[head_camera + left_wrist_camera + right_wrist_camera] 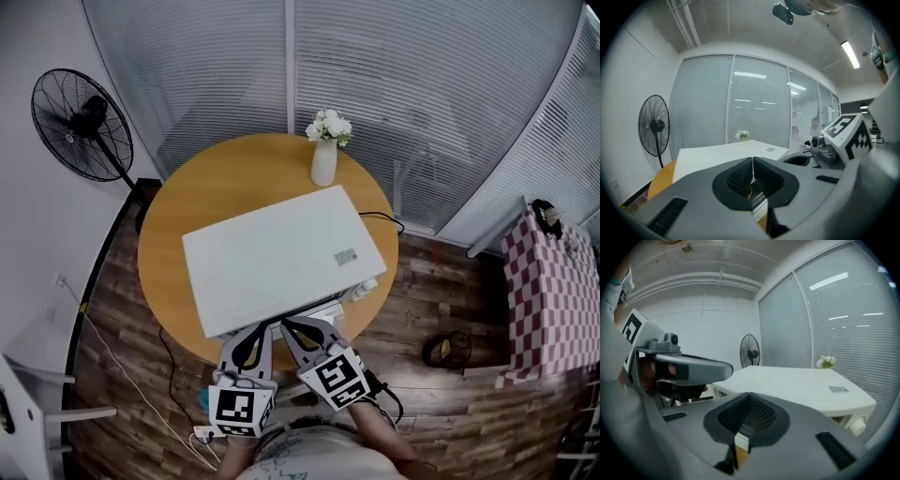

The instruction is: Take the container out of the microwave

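A white microwave [281, 255] stands on a round wooden table [187, 202]; I see it from above, so its front and inside are hidden. No container shows in any view. My left gripper [260, 330] and right gripper [292, 325] hang side by side at the microwave's front edge, pointing at it. In the left gripper view the gripper [753, 161] has its jaws pressed together with nothing between them, and the microwave's top [726, 152] lies just beyond. The right gripper [749, 397] is likewise shut and empty, with the microwave [797, 385] ahead and to the right.
A white vase of flowers [325, 150] stands at the table's far edge behind the microwave. A black pedestal fan [80, 122] is at the left, a checkered cloth [553, 300] at the right. A dark round object [447, 350] sits on the wooden floor. Blinds cover the glass walls.
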`<action>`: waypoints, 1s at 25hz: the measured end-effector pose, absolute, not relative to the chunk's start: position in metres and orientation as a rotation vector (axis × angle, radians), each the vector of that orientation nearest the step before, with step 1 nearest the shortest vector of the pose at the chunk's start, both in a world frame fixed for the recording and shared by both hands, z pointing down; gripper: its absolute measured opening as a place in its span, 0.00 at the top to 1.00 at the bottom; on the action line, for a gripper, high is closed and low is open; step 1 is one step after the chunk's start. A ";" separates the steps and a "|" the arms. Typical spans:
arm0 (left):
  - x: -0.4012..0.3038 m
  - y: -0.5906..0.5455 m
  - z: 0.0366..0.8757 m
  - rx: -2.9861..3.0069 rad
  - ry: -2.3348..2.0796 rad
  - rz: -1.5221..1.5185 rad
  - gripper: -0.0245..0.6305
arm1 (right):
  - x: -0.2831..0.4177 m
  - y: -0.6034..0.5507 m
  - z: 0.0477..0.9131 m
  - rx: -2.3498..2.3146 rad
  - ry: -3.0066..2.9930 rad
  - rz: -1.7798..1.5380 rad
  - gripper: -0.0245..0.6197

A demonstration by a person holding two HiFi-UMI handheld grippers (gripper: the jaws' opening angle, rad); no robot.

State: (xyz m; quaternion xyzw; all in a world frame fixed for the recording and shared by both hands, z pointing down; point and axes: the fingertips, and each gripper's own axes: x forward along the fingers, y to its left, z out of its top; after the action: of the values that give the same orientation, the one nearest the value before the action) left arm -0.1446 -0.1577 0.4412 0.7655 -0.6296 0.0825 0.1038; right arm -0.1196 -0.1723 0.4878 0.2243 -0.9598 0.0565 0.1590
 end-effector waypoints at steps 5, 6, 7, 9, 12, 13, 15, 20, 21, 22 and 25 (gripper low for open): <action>-0.145 -0.156 0.441 2.267 -1.836 0.245 0.94 | -0.114 -0.170 0.513 0.645 -2.680 0.213 0.97; -0.145 -0.156 0.441 2.267 -1.832 0.248 0.94 | -0.114 -0.170 0.518 0.644 -2.665 0.213 0.97; -0.146 -0.155 0.442 2.267 -1.828 0.251 0.94 | -0.114 -0.170 0.524 0.642 -2.648 0.208 0.97; -0.148 -0.153 0.444 2.265 -1.824 0.258 0.94 | -0.111 -0.170 0.536 0.644 -2.599 0.183 0.97; -0.153 -0.150 0.446 2.257 -1.832 0.276 0.94 | -0.107 -0.171 0.551 0.654 -2.525 0.138 0.97; -0.154 -0.150 0.448 2.252 -1.834 0.280 0.94 | -0.107 -0.172 0.555 0.655 -2.512 0.128 0.97; -0.158 -0.148 0.451 2.239 -1.834 0.280 0.94 | -0.108 -0.172 0.561 0.651 -2.493 0.114 0.97; -0.164 -0.145 0.456 2.215 -1.841 0.285 0.94 | -0.111 -0.177 0.578 0.644 -2.443 0.059 0.97; -0.165 -0.145 0.456 2.211 -1.846 0.285 0.94 | -0.112 -0.178 0.582 0.639 -2.431 0.037 0.97; -0.166 -0.145 0.456 2.207 -1.853 0.288 0.94 | -0.113 -0.180 0.585 0.633 -2.417 0.014 0.97; -0.168 -0.143 0.458 2.195 -1.861 0.292 0.94 | -0.115 -0.185 0.596 0.613 -2.369 -0.052 0.97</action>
State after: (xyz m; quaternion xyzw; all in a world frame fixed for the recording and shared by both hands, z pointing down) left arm -0.1681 -0.1427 0.4581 0.7529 -0.6385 0.1003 0.1241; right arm -0.1153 -0.1849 0.5958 0.2355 -0.9102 -0.0199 0.3402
